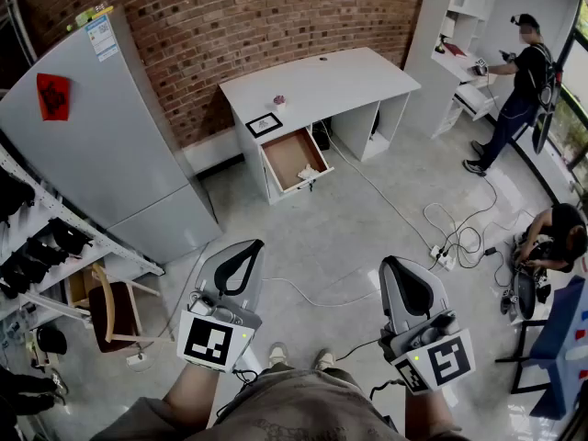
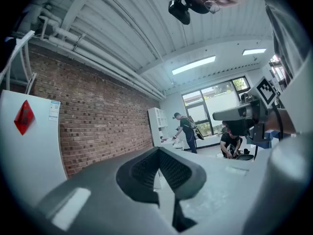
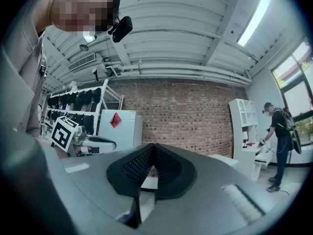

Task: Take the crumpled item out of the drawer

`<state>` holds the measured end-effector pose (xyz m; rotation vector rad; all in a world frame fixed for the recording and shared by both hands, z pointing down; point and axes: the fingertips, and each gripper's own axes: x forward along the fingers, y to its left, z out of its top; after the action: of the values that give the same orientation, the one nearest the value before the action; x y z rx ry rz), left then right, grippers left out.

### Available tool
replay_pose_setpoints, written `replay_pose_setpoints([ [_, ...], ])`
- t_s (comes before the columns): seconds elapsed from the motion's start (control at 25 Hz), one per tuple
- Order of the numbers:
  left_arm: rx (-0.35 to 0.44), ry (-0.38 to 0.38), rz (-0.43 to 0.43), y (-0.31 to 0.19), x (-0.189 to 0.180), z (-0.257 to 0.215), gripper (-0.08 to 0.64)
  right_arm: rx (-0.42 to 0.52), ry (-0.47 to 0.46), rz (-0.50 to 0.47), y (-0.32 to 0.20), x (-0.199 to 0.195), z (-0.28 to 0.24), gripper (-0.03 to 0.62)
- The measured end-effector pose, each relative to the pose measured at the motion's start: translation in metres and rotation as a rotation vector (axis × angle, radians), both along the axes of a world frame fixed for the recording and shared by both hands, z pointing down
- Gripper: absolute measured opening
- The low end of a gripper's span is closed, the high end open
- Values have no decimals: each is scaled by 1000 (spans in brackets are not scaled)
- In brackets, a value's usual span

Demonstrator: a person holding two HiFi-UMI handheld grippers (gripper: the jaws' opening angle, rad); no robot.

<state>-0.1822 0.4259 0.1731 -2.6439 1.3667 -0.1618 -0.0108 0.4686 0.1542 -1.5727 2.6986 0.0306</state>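
A white desk [image 1: 322, 81] stands against the brick wall, with its drawer [image 1: 276, 167] pulled open. A small crumpled white item [image 1: 309, 172] lies in the drawer's front right corner. My left gripper [image 1: 243, 250] and right gripper [image 1: 397, 266] are held low, close to my body and far from the desk. Both are shut with nothing between their jaws. In the left gripper view the left gripper [image 2: 159, 152] points up toward the brick wall and ceiling. In the right gripper view the right gripper [image 3: 154, 147] is aimed the same way. Neither gripper view shows the drawer.
A tall grey cabinet [image 1: 101, 136] stands at the left, with a wooden chair [image 1: 110, 306] and shelving below it. Cables and a power strip [image 1: 443, 257] lie across the floor. One person [image 1: 519, 76] stands at white shelves at the right. Another person [image 1: 559, 235] crouches there.
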Motion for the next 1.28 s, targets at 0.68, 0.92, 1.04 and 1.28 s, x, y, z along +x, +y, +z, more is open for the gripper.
replay_pose_setpoints([
  [0.68,-73,18,-27,11,51,14,2,-21,-39,-21,6,55,11,28],
  [0.92,-94,57,-41,13,78,11,105,-14,-96,-84,15,79,12,28],
  [1.04,-91,65,-69,14,86,9,195,-18,-121,-113,20,91,16,28],
  [1.28,-62,37,-100,16,92,6,198,-35,-125,-117,16,110,25,28],
])
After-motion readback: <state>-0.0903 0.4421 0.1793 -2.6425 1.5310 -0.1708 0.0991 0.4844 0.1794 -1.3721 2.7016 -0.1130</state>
